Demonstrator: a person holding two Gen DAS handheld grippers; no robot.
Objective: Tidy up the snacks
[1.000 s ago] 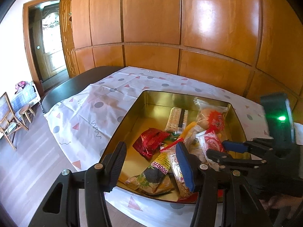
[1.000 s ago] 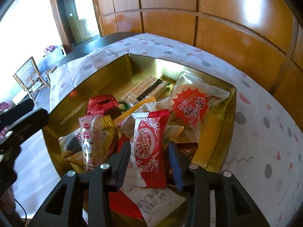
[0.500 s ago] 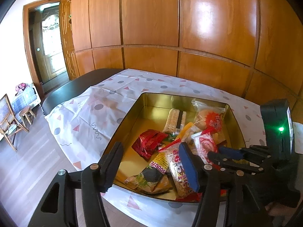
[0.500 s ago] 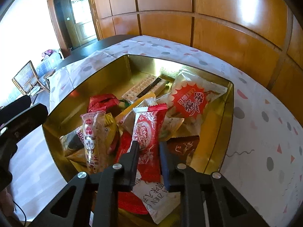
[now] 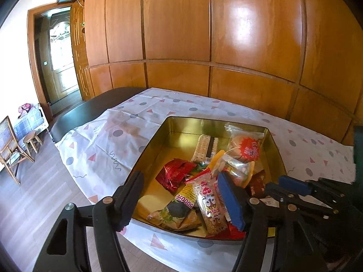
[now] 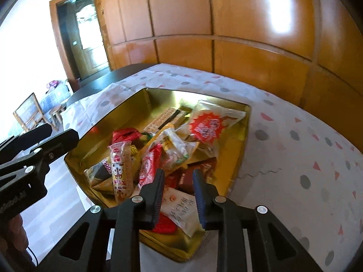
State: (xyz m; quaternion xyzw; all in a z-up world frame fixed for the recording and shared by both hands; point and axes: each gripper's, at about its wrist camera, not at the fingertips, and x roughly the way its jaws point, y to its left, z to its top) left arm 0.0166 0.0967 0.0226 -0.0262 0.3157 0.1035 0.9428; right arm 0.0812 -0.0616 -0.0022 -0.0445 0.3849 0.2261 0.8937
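Observation:
A gold tin (image 5: 158, 133) on the patterned tablecloth holds several snack packets. My left gripper (image 5: 181, 195) hovers over the tin's near left corner. Its jaws are opening and nothing is pressed between them. Below it lie a heart-printed stick packet (image 5: 207, 204) and a red foil packet (image 5: 173, 174). My right gripper (image 6: 178, 176) hangs above the tin's (image 6: 245, 136) near end with its jaws nearly together. A red and white packet (image 6: 148, 162) leans beside its left finger, not between the pads. The picture is blurred. The right gripper (image 5: 283, 184) also shows in the left wrist view.
A cracker pack (image 5: 205, 147) and a clear bag with a red starburst (image 5: 247, 147) lie at the tin's far end. Wooden wall panels rise behind the table. The tablecloth (image 5: 109, 140) hangs over the left edge. A chair (image 5: 9, 140) and a stool (image 5: 30, 137) stand on the floor at left.
The right gripper's jaws closed around the red and white packet, then the gripper rose and shifted right, leaving the packet beside its left finger. The left gripper's jaws spread wider.

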